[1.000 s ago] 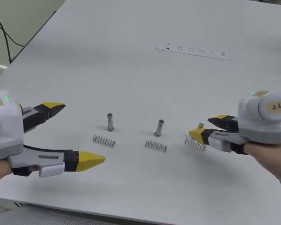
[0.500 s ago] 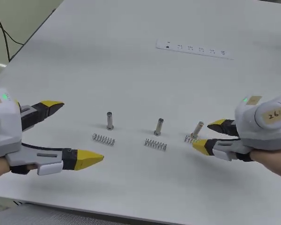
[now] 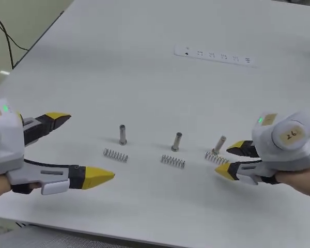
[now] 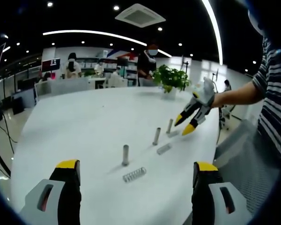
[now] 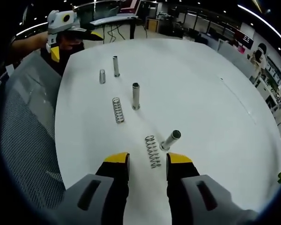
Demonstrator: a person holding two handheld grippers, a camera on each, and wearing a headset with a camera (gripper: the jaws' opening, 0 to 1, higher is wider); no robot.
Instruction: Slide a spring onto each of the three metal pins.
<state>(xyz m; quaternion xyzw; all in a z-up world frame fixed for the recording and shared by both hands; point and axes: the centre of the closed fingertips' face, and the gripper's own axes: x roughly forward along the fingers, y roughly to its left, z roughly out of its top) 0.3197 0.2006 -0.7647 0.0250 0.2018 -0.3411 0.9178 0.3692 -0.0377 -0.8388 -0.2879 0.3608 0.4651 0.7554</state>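
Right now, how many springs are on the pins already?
None yet. All three springs lie flat on the table, each beside a bare pin. In hand: the right gripper has its open jaws at the right spring, not closed on it. The left gripper hangs open and empty. All three springs are left to do.

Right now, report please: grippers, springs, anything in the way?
Left gripper open, held apart. Right gripper open, tips at the right spring. All springs flat beside pins, none on. Power strip far behind, no obstacle.
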